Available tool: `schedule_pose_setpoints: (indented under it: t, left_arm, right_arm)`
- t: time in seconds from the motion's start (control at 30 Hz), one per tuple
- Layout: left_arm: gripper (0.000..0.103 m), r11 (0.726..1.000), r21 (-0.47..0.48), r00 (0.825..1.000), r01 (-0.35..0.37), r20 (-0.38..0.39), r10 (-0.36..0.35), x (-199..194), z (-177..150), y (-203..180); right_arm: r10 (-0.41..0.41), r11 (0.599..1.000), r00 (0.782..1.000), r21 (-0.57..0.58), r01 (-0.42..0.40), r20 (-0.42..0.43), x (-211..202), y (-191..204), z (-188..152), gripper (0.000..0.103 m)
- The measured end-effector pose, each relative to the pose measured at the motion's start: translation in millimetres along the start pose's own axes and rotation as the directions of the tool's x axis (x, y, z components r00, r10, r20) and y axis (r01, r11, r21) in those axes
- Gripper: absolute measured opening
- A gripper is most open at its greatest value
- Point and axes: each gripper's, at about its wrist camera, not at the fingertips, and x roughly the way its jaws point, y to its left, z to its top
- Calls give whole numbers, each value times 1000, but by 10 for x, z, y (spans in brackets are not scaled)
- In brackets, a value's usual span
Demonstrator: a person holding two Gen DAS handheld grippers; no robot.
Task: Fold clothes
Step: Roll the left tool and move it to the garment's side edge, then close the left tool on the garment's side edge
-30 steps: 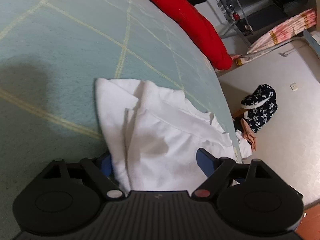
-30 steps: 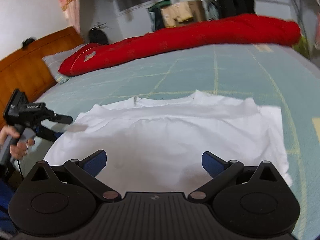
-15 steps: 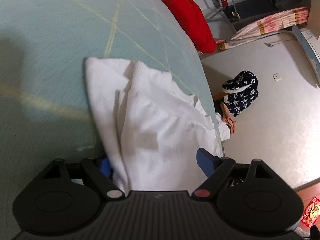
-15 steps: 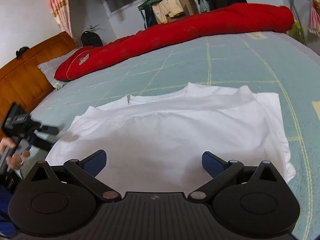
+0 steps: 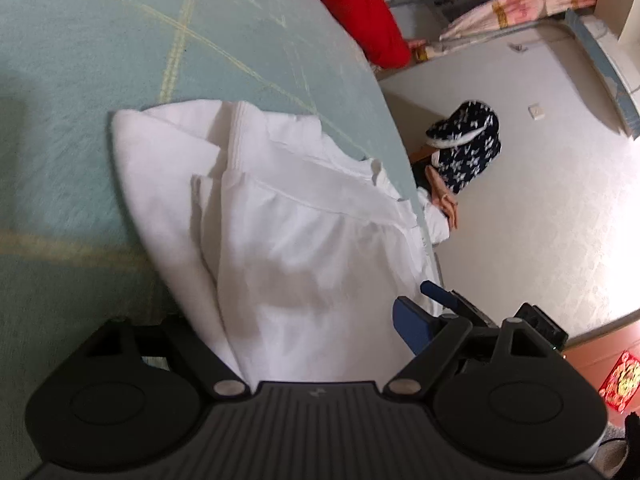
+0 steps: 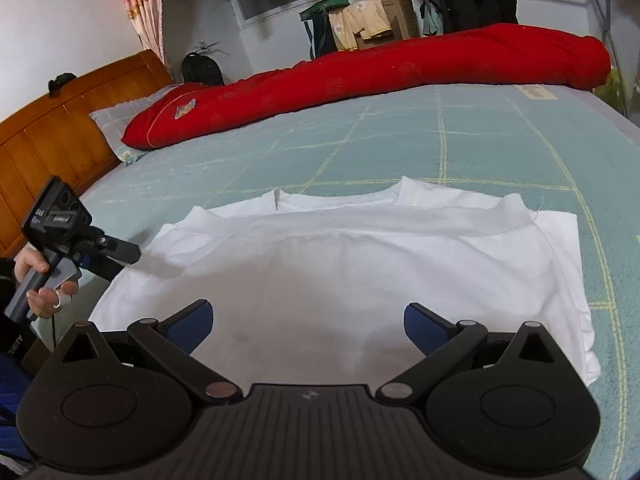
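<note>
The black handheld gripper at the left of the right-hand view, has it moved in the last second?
Yes. The left gripper now sits higher against the wooden headboard, reaching toward the white T-shirt's edge.

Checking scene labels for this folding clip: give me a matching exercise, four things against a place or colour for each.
Things:
1. white T-shirt
2. red quilt roll
3. dark patterned slipper
4. wooden headboard

Descriptions:
A. on the floor beside the bed
B. lying along the far edge of the bed
C. spread flat on the green sheet
D. orange-brown, at the left end of the bed

Pairs: 1-C, 2-B, 3-A, 4-D
</note>
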Motion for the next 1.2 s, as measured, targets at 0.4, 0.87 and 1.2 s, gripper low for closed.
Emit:
schedule_pose_setpoints:
  t: [0.4, 0.87, 1.2]
  left_arm:
    - [24, 989, -4, 989, -145, 39, 145, -87, -114, 90]
    - [23, 976, 38, 974, -216, 72, 213, -70, -160, -85]
    - [23, 977, 49, 975, -209, 90, 205, -93, -181, -91]
  right_arm:
    - [-8, 1000, 1000, 22, 8, -5, -13, -43, -75, 103]
    - [117, 993, 993, 12, -117, 4, 217, 394, 205, 103]
    - [64, 988, 998, 140, -61, -21, 769, 427, 196, 103]
